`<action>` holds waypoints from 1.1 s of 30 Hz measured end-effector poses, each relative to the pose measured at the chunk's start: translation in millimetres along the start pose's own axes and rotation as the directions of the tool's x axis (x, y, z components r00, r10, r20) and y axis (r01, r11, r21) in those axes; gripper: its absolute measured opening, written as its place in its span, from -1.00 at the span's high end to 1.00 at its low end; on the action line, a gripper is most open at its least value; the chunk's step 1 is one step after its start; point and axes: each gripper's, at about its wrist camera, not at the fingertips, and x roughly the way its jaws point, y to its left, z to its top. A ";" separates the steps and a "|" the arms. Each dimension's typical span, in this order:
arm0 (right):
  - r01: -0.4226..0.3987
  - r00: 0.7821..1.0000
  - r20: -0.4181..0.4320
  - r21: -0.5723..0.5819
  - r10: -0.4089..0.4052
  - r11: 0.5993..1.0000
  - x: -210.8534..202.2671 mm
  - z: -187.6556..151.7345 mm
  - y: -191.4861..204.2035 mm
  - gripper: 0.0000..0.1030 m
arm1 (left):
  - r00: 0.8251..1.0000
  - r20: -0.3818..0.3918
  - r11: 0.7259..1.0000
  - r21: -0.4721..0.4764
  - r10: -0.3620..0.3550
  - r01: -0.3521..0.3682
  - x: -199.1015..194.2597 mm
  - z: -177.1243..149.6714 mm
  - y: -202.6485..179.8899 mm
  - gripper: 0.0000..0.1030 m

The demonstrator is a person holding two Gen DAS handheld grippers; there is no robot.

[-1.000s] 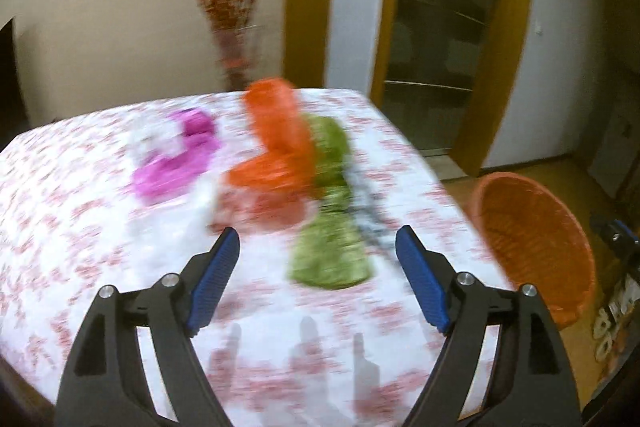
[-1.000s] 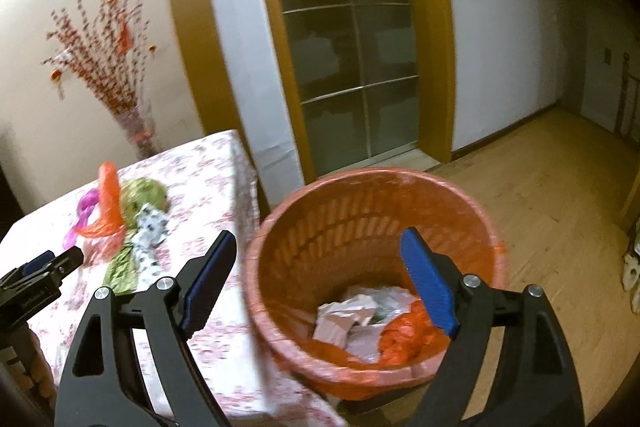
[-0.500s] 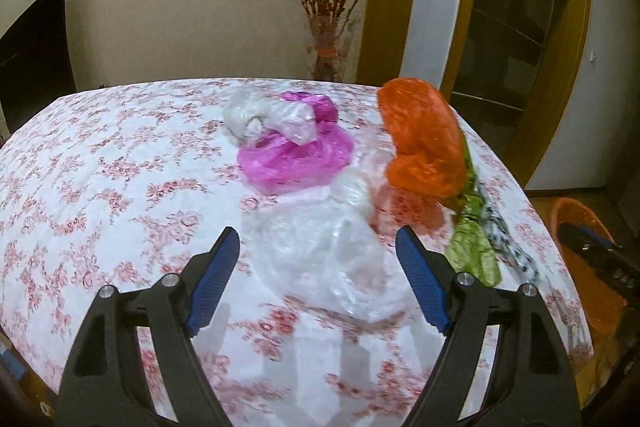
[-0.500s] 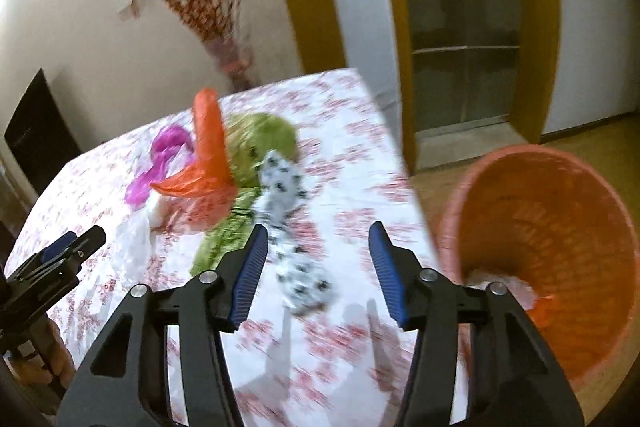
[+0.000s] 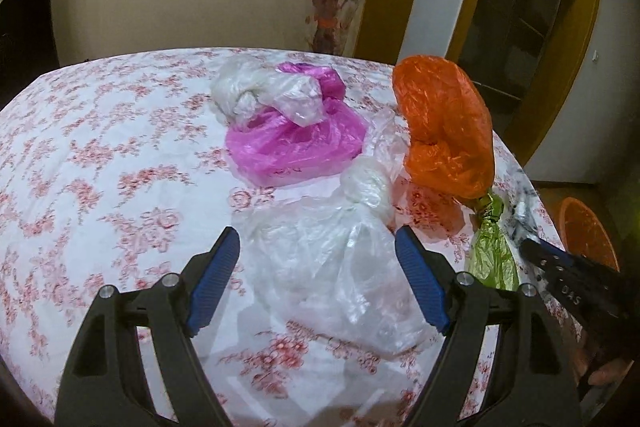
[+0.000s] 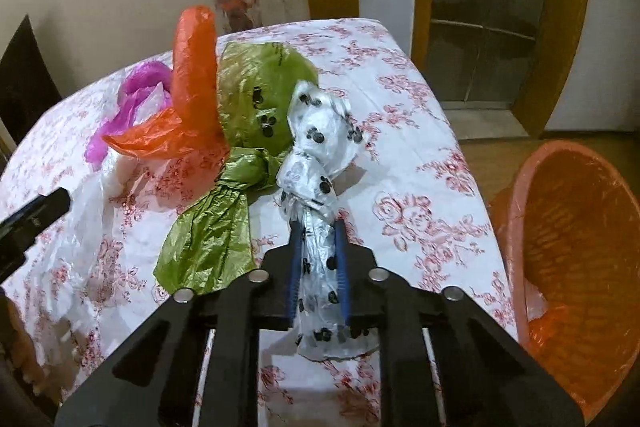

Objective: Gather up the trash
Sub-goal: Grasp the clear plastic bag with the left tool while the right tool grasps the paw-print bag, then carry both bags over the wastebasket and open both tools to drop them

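Several knotted plastic bags lie on the flowered tablecloth (image 5: 100, 147). My left gripper (image 5: 316, 233) hovers open over a clear bag (image 5: 340, 275), its blue pads either side of it without touching. Behind are a pink bag (image 5: 296, 147) with another clear bag (image 5: 256, 91) on top, an orange bag (image 5: 444, 127) and a green bag (image 5: 492, 255). My right gripper (image 6: 317, 225) is closing, and its pads press on the tail of a white bag with black spots (image 6: 320, 131). That bag rests on the table beside the green bag (image 6: 256, 95).
An orange plastic basket (image 6: 572, 267) stands on the wooden floor just off the table's right edge, with some trash in its bottom. A glass vase of red twigs (image 5: 328, 19) stands at the table's far side by the wall. A glass door lies beyond.
My right gripper swung from above the basket to the table and closed on the spotted bag. My left gripper moved leftward across the bags to above the clear one and stayed open.
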 end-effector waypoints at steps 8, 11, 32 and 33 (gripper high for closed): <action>0.008 1.000 0.029 0.079 -0.010 0.997 -19.3 -8.9 -25.4 0.88 | 0.999 -0.040 0.998 0.057 0.024 -0.022 24.3 8.4 -22.8 -0.50; 0.004 0.999 0.032 0.091 -0.007 0.996 -26.5 -13.1 -31.0 0.88 | 0.995 -0.095 0.997 0.069 0.036 -0.029 38.3 8.4 -26.7 -0.07; 0.002 0.991 0.130 0.131 -0.019 0.991 -78.5 -15.2 -51.0 0.88 | 1.000 -0.006 1.000 -0.002 -0.010 0.010 -32.5 13.0 -26.5 0.68; 0.005 0.991 0.133 0.130 -0.022 0.991 -80.5 -15.6 -52.1 0.88 | 1.000 0.000 1.000 -0.001 -0.016 0.016 -37.2 13.2 -30.8 0.68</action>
